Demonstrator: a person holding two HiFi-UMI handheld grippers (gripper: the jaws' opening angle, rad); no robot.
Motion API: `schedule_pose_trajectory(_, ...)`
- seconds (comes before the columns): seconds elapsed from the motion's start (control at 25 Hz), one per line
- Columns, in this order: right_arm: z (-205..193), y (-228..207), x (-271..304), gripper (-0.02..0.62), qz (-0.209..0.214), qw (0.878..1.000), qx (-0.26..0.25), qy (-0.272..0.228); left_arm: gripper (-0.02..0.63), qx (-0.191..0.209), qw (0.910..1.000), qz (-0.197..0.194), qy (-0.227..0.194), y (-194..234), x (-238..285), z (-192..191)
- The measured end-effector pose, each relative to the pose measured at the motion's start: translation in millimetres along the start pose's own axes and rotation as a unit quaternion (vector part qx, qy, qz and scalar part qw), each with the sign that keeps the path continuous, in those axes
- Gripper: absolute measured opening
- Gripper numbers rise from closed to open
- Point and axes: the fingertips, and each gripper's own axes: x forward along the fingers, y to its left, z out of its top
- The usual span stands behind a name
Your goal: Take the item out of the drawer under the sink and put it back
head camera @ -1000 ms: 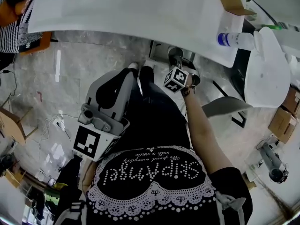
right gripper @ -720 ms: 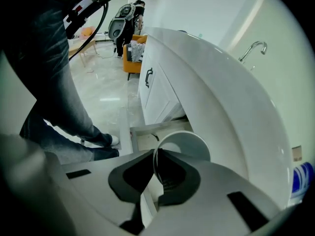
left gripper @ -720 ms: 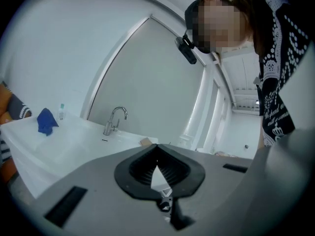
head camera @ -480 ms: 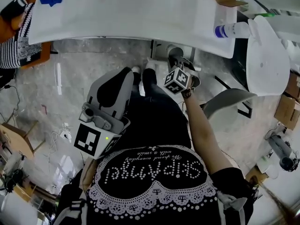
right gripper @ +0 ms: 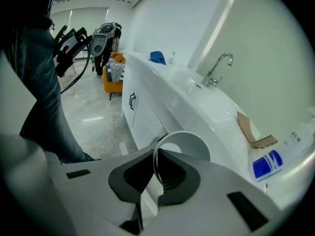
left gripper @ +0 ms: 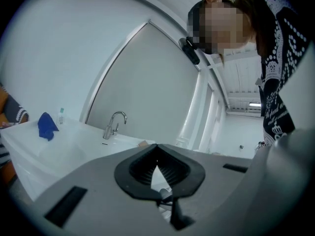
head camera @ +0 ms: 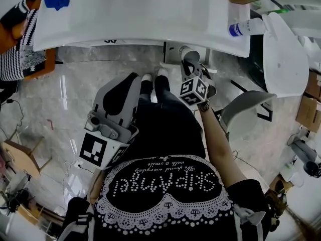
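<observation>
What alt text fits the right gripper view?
The right gripper pinches the rim of a white cup, held in front of a long white vanity. A faucet, a blue cloth and a blue-labelled bottle sit on its top.

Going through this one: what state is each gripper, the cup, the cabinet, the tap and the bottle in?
right gripper: jaws shut on the white cup
left gripper: jaws shut, empty
white cup: held in the air by its wall
cabinet fronts: closed
tap: no water running
bottle: seems to lie on its side
</observation>
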Motion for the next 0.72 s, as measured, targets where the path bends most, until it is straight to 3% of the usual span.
schedule_pose_trajectory(0.4, 23, -12, -36, 0.026, -0.046, 0.997, 0.052, -0.039, 0.005, 0.018, 0.9993, -0.025, -0.018, 0, -13, 10)
schedule_pose_trajectory(0.72, 41, -24, -64, 0.026, -0.08, 0.985, 0.12, -0.099, 0.005, 0.022, 0.9986, -0.044, -0.02, -4, -12, 10)
